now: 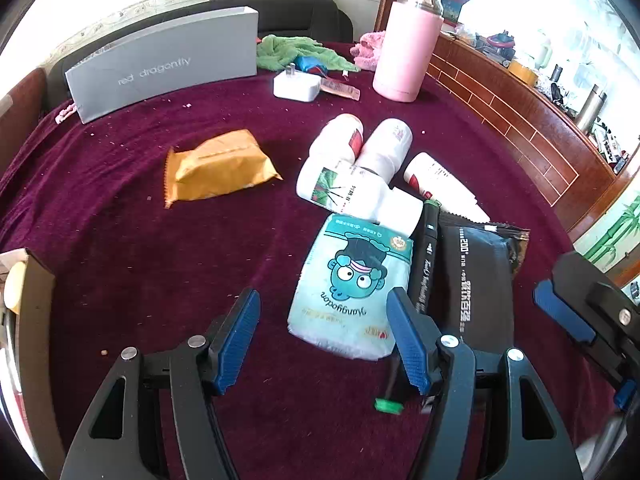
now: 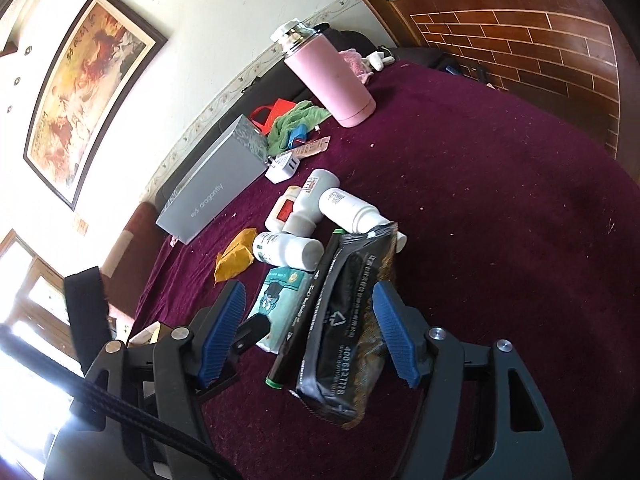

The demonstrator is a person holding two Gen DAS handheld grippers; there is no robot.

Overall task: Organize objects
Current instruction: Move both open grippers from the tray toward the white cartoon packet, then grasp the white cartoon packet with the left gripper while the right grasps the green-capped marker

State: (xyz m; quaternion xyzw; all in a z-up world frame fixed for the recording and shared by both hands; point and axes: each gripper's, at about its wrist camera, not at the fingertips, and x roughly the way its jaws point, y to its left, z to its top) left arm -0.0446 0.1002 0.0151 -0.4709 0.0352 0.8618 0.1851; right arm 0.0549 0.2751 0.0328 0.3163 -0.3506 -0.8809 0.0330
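Note:
On the maroon cloth lie a teal tissue pack (image 1: 348,284) (image 2: 276,300), a black marker (image 1: 426,264) (image 2: 308,312) and a black wipes pack (image 1: 476,280) (image 2: 344,320), side by side. My left gripper (image 1: 322,340) is open just above the cloth; the tissue pack's near end lies between its fingers, untouched. My right gripper (image 2: 308,332) is open around the marker and the wipes pack, its right pad close beside the pack's edge. In the left wrist view the right gripper's blue pad (image 1: 560,312) shows at the right. Several white bottles (image 1: 360,160) (image 2: 316,208) lie just beyond.
An orange pouch (image 1: 220,168) lies to the left. At the back stand a grey box (image 1: 160,64), a white charger (image 1: 296,86), a green cloth (image 1: 296,52) and a pink flask (image 1: 408,48). A cardboard box (image 1: 32,300) is at the left edge.

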